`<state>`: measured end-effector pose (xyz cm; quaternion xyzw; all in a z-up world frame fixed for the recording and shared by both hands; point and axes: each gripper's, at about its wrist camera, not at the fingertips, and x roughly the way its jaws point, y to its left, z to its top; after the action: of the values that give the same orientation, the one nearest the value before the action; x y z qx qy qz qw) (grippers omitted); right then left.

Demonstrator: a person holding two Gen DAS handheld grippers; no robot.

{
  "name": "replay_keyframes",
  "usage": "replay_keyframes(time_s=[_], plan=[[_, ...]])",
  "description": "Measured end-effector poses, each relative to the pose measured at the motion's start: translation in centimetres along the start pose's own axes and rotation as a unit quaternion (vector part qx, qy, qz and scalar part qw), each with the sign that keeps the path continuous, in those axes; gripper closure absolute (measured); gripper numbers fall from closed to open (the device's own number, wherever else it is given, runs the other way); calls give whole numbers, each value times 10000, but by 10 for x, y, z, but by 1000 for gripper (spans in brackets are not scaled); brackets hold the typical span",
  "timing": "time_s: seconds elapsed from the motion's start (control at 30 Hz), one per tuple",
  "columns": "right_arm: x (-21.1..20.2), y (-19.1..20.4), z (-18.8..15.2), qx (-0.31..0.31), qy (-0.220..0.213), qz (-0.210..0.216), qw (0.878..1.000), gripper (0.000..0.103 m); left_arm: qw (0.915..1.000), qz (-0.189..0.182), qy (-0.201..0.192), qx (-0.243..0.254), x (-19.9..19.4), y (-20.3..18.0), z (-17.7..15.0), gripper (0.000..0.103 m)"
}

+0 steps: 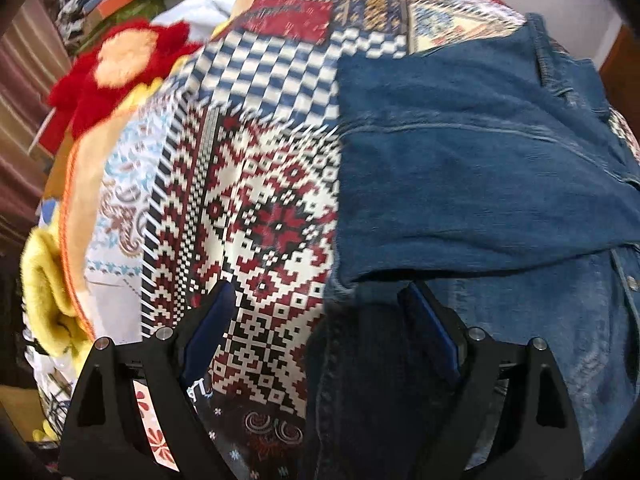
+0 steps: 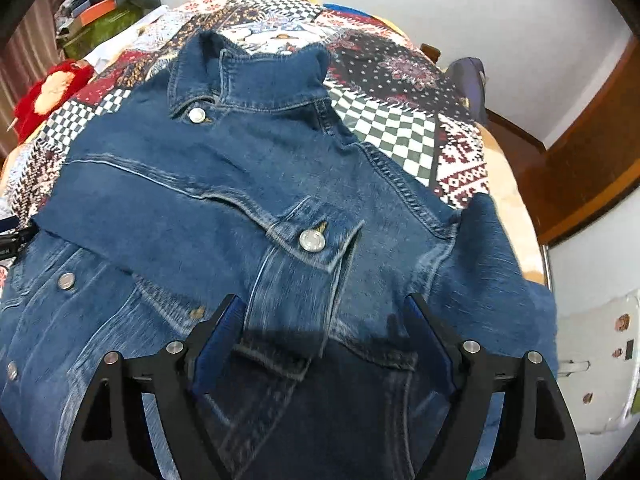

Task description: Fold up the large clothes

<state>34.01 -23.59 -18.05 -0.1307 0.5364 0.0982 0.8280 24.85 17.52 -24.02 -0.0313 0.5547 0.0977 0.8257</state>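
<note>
Across most of the right wrist view a blue denim jacket (image 2: 224, 184) lies spread on a patchwork bedspread (image 2: 396, 132), collar toward the top of the frame and one sleeve folded across the chest so its buttoned cuff (image 2: 312, 240) sits at centre. At the bottom edge the right gripper (image 2: 324, 344) stands released, its fingers spread above the sleeve end without pinching it. Lower centre of the left wrist view, the left gripper (image 1: 316, 320) likewise gapes wide over the jacket's left edge, gripping nothing.
</note>
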Motion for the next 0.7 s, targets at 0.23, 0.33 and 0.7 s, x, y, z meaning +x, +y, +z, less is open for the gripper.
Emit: replay_keyframes(time_s=[0.23, 0.33, 0.7], plan=[[-58, -27, 0, 427, -744, 125, 9962, 23, 9963, -395, -728, 243, -68, -28, 25, 16], [-86, -47, -3, 716, -1095, 131, 9913, 23, 9917, -449, -1106, 473, -93, -50, 46, 13], [-123, -136, -51, 1889, -1442, -142, 9712, 22, 9721, -1039, -1663, 1286, -121, -155, 76, 4]])
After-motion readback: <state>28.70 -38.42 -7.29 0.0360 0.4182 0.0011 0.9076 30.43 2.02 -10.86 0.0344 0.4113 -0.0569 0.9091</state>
